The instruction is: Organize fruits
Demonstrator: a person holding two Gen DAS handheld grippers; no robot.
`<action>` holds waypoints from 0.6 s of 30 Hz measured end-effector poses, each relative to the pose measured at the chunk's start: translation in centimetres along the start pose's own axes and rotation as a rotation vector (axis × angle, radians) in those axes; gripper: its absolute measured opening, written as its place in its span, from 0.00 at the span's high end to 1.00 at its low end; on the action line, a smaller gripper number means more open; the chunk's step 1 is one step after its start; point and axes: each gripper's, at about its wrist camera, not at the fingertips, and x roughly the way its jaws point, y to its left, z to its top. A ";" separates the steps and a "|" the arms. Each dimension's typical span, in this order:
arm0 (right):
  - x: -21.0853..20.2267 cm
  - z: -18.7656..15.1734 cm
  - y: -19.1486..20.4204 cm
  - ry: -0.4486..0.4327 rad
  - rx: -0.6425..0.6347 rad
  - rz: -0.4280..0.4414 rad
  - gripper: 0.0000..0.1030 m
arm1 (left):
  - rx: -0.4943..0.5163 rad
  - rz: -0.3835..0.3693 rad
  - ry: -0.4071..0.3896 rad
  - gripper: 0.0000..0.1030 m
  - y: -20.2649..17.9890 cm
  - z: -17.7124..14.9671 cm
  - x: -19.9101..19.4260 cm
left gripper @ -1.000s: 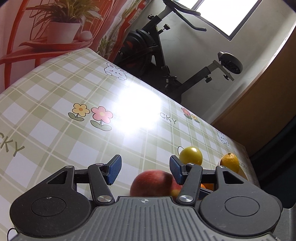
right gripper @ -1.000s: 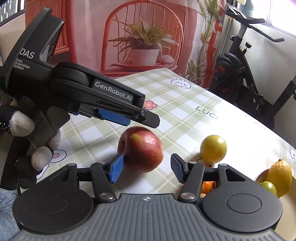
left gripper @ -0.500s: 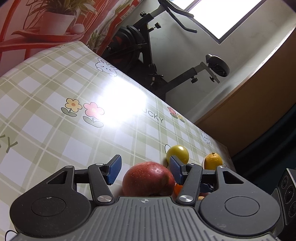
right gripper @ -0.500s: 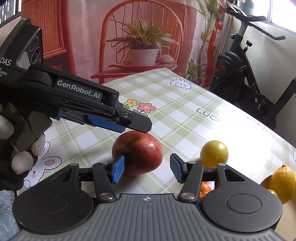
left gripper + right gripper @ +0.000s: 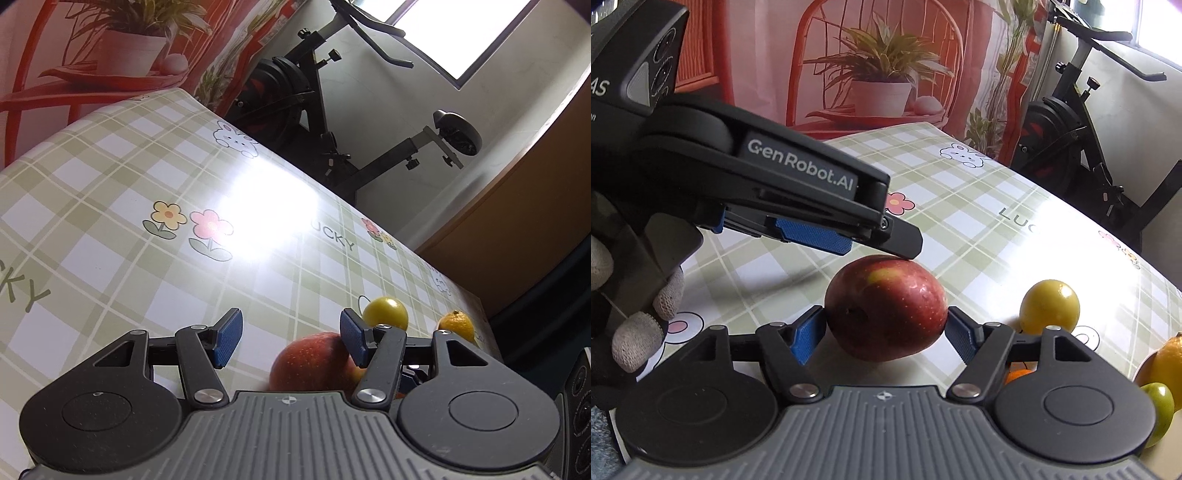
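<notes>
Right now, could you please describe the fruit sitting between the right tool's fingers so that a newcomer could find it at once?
On the green plaid tablecloth with flower and bunny prints, look just in front of the right tool. Between its blue pads sits a red apple, under the left tool's tip. It is the only red fruit, larger than the round yellow fruit to its right.

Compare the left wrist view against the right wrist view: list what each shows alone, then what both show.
Left wrist only: the window and the left claw's open blue pads, empty. Right wrist only: the right claw with pads against the red apple's sides, a green fruit, a gloved hand, and the left tool's side just above the apple. Both: apple, round yellow fruit, lemon, checked tablecloth, exercise bike.
</notes>
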 end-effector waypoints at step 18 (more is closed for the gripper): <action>-1.1 -0.1 -4.0 -0.003 0.270 0.033 0.29 | -0.014 -0.146 -0.036 0.43 1.5 -0.1 -2.5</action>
